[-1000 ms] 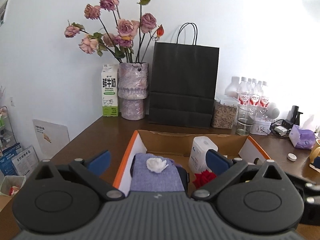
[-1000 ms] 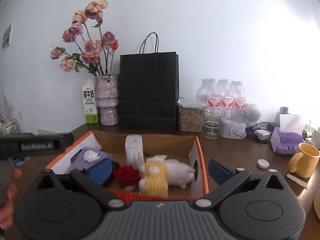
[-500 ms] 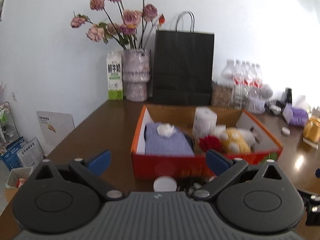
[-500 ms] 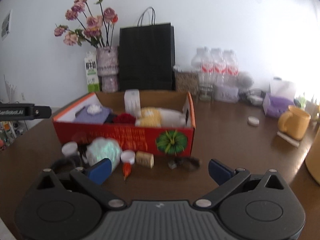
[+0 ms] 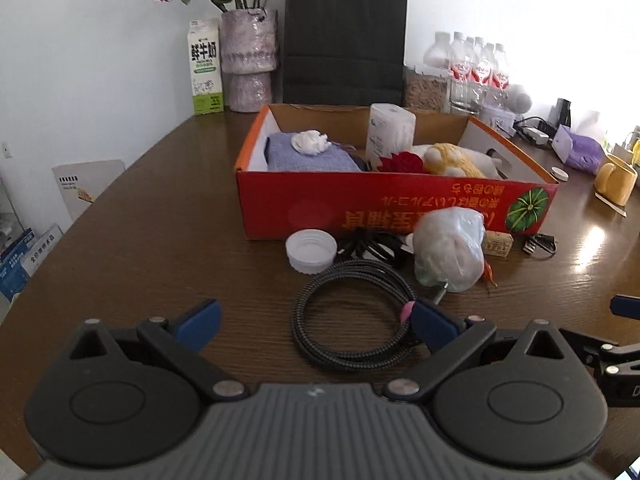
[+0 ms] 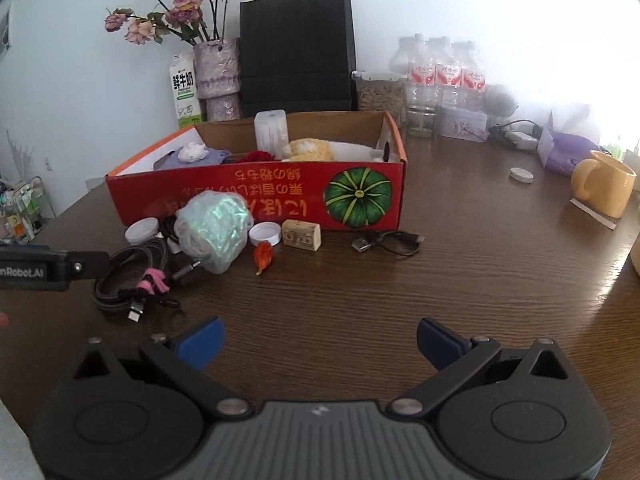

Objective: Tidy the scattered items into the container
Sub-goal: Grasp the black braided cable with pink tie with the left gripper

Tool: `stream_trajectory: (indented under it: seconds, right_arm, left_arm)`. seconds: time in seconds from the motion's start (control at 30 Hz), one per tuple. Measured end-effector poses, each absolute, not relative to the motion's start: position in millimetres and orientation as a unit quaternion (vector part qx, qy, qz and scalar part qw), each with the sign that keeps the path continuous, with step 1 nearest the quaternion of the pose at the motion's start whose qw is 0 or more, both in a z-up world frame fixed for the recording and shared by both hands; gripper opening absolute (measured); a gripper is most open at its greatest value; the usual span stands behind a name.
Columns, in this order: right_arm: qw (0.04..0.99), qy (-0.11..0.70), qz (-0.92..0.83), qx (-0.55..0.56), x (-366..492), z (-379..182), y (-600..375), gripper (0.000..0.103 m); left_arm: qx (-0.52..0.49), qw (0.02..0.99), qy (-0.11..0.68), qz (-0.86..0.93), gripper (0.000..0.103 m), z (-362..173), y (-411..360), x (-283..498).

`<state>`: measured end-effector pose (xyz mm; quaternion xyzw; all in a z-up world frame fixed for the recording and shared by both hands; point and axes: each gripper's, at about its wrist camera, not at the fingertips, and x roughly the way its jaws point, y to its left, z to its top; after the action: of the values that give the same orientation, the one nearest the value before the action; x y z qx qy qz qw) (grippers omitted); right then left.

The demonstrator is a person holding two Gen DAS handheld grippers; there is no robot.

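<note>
My left gripper (image 5: 316, 322), jaws apart and empty, has the coiled cable (image 5: 352, 316) at twelve o'clock, just ahead; my right gripper (image 6: 318, 338), likewise apart, sits farther off.

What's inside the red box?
Inside the red box you can see a folded purple cloth with a white flower on top, a white tissue roll, a red rose and a yellow-and-white plush toy. Anything underneath them is hidden.
</note>
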<state>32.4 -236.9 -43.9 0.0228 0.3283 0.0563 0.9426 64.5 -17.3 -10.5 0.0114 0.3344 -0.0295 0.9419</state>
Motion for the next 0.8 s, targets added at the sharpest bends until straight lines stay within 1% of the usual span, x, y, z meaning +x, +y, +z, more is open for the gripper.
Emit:
stream_trajectory:
  seconds: [0.17,0.43,0.8]
  right_arm:
    - [0.942,0.33,0.057,0.023,35.1,-44.0,-236.7,0.103]
    - [0.94,0.335,0.053,0.026,41.1,-47.0,-240.6,0.103]
    - [0.939,0.34,0.053,0.028,46.6,-50.5,-242.9,0.103]
  left_arm:
    - [0.017,0.94,0.338,-0.034,0.103,-8.0,-25.1,70.6]
    - [0.014,0.921,0.386,-0.051,0.103,-18.7,-34.2,90.5]
    - [0.023,0.904,0.425,-0.042,0.103,-35.5,-42.9,109.2]
